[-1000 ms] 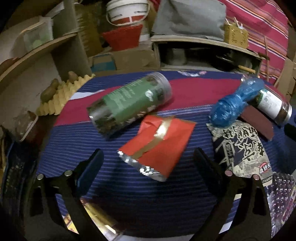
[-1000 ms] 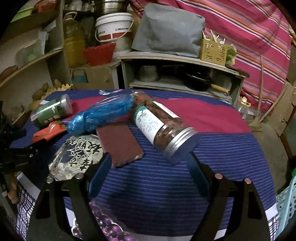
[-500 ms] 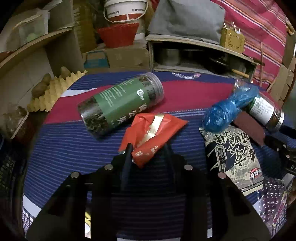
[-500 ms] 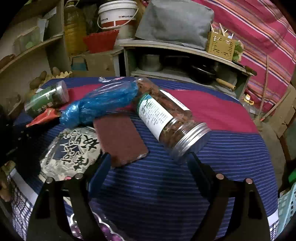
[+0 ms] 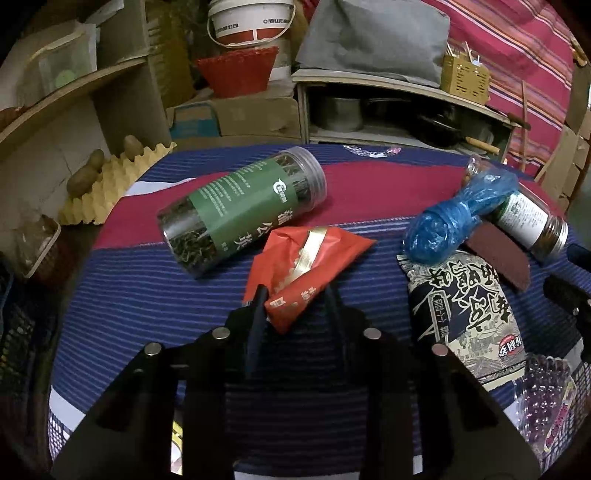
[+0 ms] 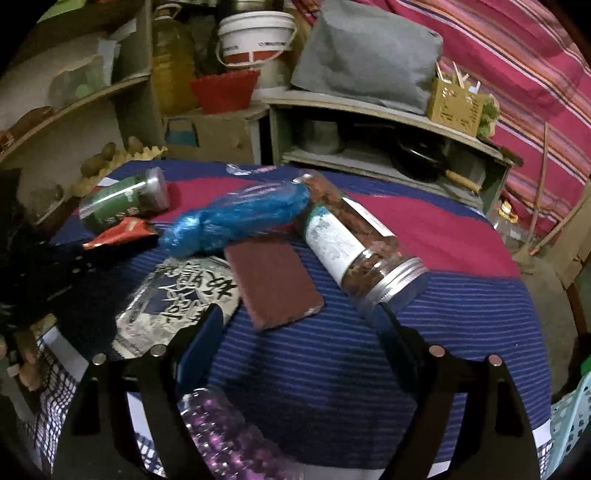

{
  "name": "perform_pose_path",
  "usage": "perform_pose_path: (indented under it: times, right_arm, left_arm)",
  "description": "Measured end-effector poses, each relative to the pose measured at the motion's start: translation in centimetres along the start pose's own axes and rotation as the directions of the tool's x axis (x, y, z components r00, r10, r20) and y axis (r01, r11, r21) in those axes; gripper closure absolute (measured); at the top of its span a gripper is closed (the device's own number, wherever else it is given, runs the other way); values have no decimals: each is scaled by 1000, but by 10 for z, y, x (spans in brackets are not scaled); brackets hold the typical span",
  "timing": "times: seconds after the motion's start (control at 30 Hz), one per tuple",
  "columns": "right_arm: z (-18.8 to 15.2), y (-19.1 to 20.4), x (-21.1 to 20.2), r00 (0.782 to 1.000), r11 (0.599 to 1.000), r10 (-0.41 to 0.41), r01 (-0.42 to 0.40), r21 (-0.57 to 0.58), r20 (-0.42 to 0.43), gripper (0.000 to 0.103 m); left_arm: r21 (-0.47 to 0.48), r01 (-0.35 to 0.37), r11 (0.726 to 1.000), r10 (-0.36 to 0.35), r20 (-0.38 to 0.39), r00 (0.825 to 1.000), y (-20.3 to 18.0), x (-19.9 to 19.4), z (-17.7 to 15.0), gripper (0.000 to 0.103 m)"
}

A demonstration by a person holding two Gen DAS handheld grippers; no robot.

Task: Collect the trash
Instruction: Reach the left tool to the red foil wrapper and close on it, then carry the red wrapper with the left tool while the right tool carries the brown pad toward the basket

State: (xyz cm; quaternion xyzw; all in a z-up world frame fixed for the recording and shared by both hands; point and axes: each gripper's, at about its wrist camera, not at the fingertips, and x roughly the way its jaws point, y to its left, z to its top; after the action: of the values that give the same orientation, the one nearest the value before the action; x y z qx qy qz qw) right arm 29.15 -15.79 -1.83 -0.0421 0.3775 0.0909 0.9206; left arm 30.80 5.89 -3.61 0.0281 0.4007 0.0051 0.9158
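My left gripper (image 5: 295, 299) is shut on the near corner of a red foil snack packet (image 5: 306, 266), which is crumpled and lifted slightly off the striped cloth; the packet also shows in the right wrist view (image 6: 122, 232). My right gripper (image 6: 295, 325) is open and empty, low over the cloth, just in front of a brown pad (image 6: 273, 280). A blue crumpled plastic bag (image 6: 236, 221) and a black-and-white printed wrapper (image 6: 181, 295) lie to its left. The blue bag (image 5: 454, 225) and the wrapper (image 5: 465, 310) also show at the right of the left wrist view.
A green-labelled tea jar (image 5: 243, 206) lies beyond the red packet. A glass jar with a metal lid (image 6: 362, 251) lies right of the brown pad. A purple bead bottle (image 6: 229, 435) lies near the front edge. Shelves, a bucket (image 5: 251, 22) and boxes stand behind the table.
My left gripper closed from wide open onto the red packet's near end and crumpled and lifted it. My right gripper stayed open and shifted slightly nearer the brown pad.
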Motion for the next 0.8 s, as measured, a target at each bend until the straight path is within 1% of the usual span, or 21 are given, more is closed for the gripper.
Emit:
perform_pose_path:
  times: [0.1, 0.17, 0.23, 0.33, 0.5, 0.53, 0.57, 0.6, 0.63, 0.7, 0.8]
  right_arm:
    - [3, 9, 10, 1000, 998, -18, 17, -53, -16, 22]
    - [5, 9, 20, 999, 997, -29, 26, -66, -40, 22]
    - [5, 8, 28, 998, 997, -29, 25, -67, -60, 29]
    - [6, 5, 41, 995, 998, -27, 21, -67, -94, 33]
    - [10, -3, 56, 990, 999, 22, -27, -35, -138, 34]
    - [10, -4, 57, 989, 999, 37, -42, -30, -141, 43]
    - [10, -3, 57, 988, 998, 48, -53, -26, -143, 45]
    - [10, -3, 56, 989, 998, 49, -54, -28, -138, 45]
    - [9, -2, 55, 989, 998, 54, -59, -27, -135, 46]
    - [6, -3, 50, 990, 997, 68, -70, -18, -124, 46]
    - [0, -7, 33, 993, 998, 65, -66, -12, -97, 46]
  left_arm:
    - [0, -1, 1000, 1, 2, 1000, 0, -1, 0, 73]
    - [0, -1, 1000, 1, 6, 1000, 1, -1, 0, 73]
    - [-6, 4, 1000, -4, 5, 1000, 2, -1, 0, 73]
    - [-14, 10, 1000, -10, 3, 1000, 4, 0, 0, 73]
    - [-14, 9, 1000, -9, 5, 1000, 3, -1, 0, 73]
    - [-13, 8, 1000, -8, 5, 1000, 3, -1, 0, 73]
    - [-13, 7, 1000, -7, 5, 1000, 4, -1, 0, 79]
    - [-13, 5, 1000, -5, 3, 1000, 3, 0, 0, 89]
    - [-14, 3, 1000, -4, -8, 1000, 4, 1, 0, 89]
    - [-20, 4, 1000, -4, -5, 1000, 6, -2, 2, 89]
    - [-2, -6, 1000, 6, 9, 1000, 3, -9, 2, 89]
